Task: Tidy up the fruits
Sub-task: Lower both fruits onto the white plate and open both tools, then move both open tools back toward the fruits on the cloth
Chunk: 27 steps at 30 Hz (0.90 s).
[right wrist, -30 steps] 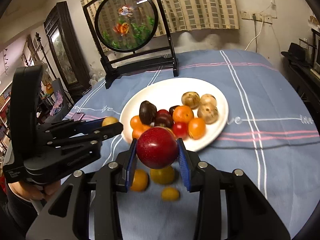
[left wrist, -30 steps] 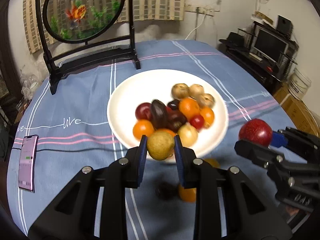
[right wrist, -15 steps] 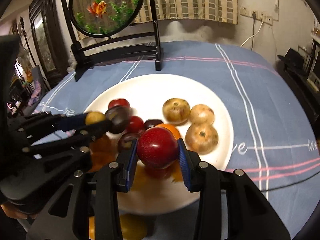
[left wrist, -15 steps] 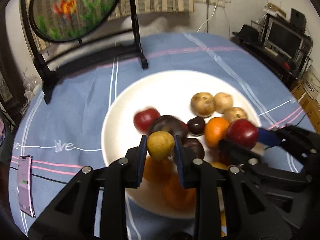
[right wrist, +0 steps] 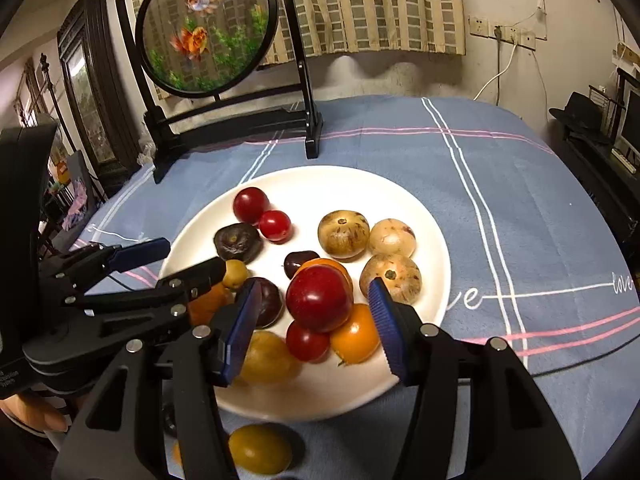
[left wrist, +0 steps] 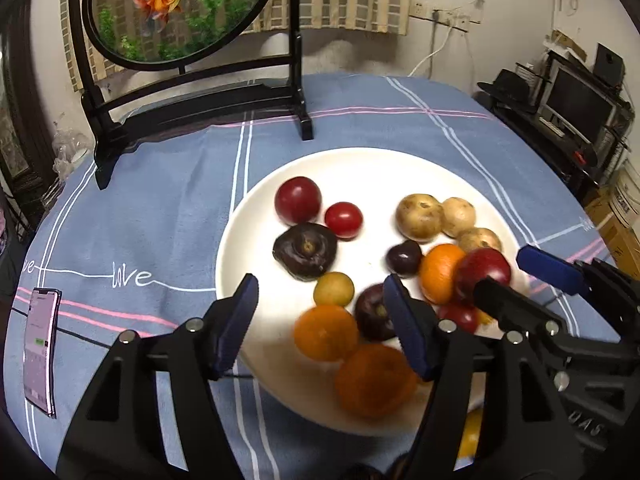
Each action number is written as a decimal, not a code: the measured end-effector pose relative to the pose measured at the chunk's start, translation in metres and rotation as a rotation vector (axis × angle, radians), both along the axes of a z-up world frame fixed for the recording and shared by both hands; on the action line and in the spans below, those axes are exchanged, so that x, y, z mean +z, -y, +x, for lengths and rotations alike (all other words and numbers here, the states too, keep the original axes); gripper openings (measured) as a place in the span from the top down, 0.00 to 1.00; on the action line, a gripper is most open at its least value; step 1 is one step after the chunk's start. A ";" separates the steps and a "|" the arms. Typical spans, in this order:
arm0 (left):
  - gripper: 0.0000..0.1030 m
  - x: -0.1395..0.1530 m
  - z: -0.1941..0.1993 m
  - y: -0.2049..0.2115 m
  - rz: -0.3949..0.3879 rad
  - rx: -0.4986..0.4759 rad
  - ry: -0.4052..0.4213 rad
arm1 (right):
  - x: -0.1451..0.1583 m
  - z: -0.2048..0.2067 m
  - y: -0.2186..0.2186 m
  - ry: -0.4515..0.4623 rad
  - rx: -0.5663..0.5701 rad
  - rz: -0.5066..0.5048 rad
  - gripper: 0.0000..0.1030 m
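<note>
- My left gripper (left wrist: 322,322) over plate's near-left: jaws opening, pads clear of small yellow fruit (left wrist: 333,289) lying on white plate (left wrist: 256,216).
- My right gripper (right wrist: 312,330): jaws opening, red plum (right wrist: 319,298) between them, resting on the pile.
- Plate count: about fourteen fruits, three tan.
- Left to do: yellow fruit on cloth (right wrist: 259,449), maybe more, partly hidden.

Both tongs are angling downward side by side, left tongs (left wrist: 324,320) and right tongs (right wrist: 314,320) each opening their jaws, pads pressing on nothing.
</note>
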<state>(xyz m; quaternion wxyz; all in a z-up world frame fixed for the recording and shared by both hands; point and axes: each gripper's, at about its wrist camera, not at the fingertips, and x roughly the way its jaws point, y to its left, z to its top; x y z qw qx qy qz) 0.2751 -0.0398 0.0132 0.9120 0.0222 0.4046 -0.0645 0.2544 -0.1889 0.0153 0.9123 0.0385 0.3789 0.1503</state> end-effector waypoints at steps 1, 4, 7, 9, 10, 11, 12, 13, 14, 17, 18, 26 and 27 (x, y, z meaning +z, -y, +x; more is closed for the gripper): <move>0.34 0.002 -0.004 0.001 0.004 -0.005 0.005 | 0.002 -0.002 0.001 0.000 -0.003 0.002 0.45; 0.33 0.007 -0.019 0.003 0.016 -0.026 0.021 | 0.005 -0.013 0.009 -0.006 -0.017 0.018 0.45; 0.33 0.015 -0.035 0.002 0.007 -0.031 0.037 | 0.008 -0.025 0.017 -0.008 -0.035 0.013 0.45; 0.33 0.019 -0.047 0.000 0.002 -0.035 0.041 | 0.010 -0.033 0.021 -0.008 -0.045 0.013 0.45; 0.33 0.020 -0.053 0.000 0.002 -0.037 0.043 | 0.010 -0.038 0.023 -0.011 -0.047 0.012 0.45; 0.32 0.021 -0.058 0.000 0.005 -0.039 0.045 | 0.009 -0.044 0.024 -0.016 -0.048 0.007 0.45; 0.30 0.021 -0.062 0.000 0.007 -0.041 0.047 | 0.008 -0.049 0.024 -0.018 -0.048 0.001 0.41; 0.30 0.021 -0.069 0.000 0.010 -0.043 0.049 | 0.007 -0.055 0.024 -0.018 -0.048 -0.001 0.41; 0.29 0.021 -0.076 -0.001 0.012 -0.045 0.049 | 0.005 -0.059 0.025 -0.019 -0.047 -0.003 0.41; 0.29 0.017 -0.094 -0.004 0.005 -0.043 0.045 | -0.001 -0.074 0.025 -0.033 -0.041 -0.009 0.41; 0.29 0.015 -0.098 -0.005 -0.001 -0.043 0.044 | -0.005 -0.080 0.025 -0.040 -0.037 -0.014 0.41; 0.28 -0.009 -0.133 -0.022 -0.039 -0.023 -0.002 | -0.038 -0.111 0.019 -0.122 -0.022 -0.060 0.41; 0.28 -0.012 -0.136 -0.022 -0.041 -0.022 -0.008 | -0.040 -0.114 0.018 -0.128 -0.018 -0.066 0.41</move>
